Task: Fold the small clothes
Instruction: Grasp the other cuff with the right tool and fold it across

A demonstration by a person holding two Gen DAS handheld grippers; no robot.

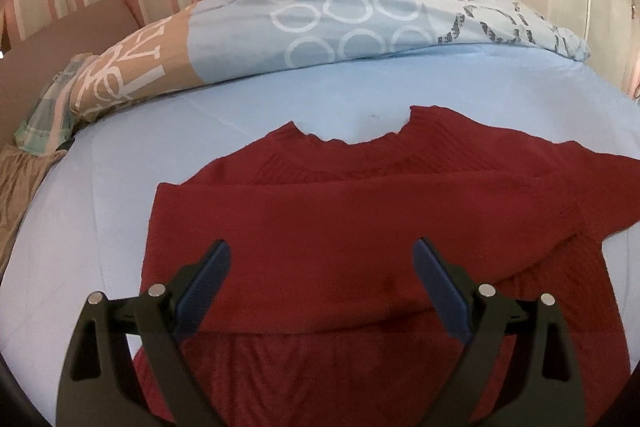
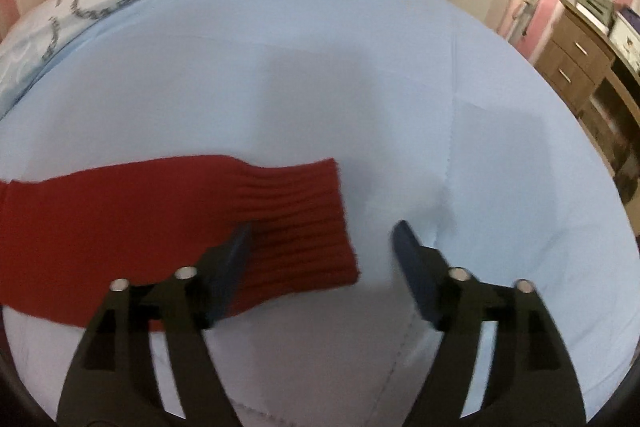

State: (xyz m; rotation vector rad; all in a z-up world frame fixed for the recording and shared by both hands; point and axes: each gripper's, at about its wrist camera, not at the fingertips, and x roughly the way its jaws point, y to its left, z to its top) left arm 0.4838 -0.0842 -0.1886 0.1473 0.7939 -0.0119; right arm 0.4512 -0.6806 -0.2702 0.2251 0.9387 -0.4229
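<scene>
A dark red knitted sweater (image 1: 360, 211) lies flat on the light blue bed sheet (image 1: 140, 155), neck opening toward the pillows, with one sleeve folded across its body. My left gripper (image 1: 322, 259) hovers above the sweater's lower half, open, with nothing between its blue pads. In the right wrist view the other red sleeve (image 2: 160, 223) stretches out over the sheet (image 2: 360, 87), its ribbed cuff pointing right. My right gripper (image 2: 322, 239) is open above that cuff: the left fingertip is over the ribbing, the right one over bare sheet. Neither pad presses on the cloth.
Patterned blue and tan pillows (image 1: 320, 27) lie along the striped wall at the head of the bed. A folded checked cloth (image 1: 48, 115) sits at the far left. A wooden chest of drawers (image 2: 588, 63) stands to the right of the bed.
</scene>
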